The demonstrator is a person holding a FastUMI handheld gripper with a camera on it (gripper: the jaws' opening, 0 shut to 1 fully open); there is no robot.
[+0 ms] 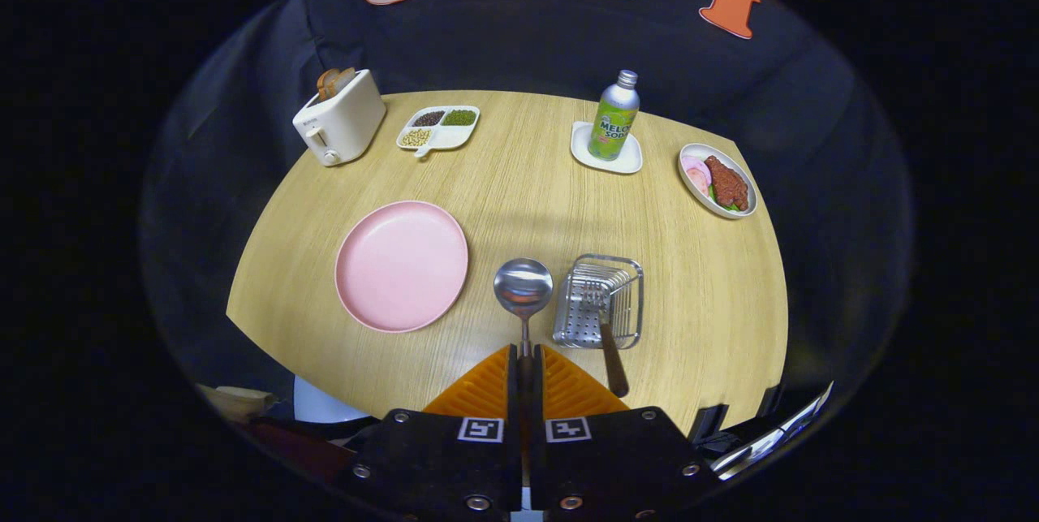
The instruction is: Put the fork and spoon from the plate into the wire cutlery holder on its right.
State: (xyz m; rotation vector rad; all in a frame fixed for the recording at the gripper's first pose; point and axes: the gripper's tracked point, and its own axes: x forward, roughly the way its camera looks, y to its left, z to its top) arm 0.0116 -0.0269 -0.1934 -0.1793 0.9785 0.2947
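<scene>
Between ridged orange tongs (pixel 525 360) (closed): round steel spoon (pixel 523 291)

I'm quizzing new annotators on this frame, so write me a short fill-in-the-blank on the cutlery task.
1. The gripper is shut on the handle of the ____.
2. The fork already rests in the wire ____.
3. The pink plate now holds ____ cutlery.
Missing words: spoon; cutlery holder; no.
</scene>
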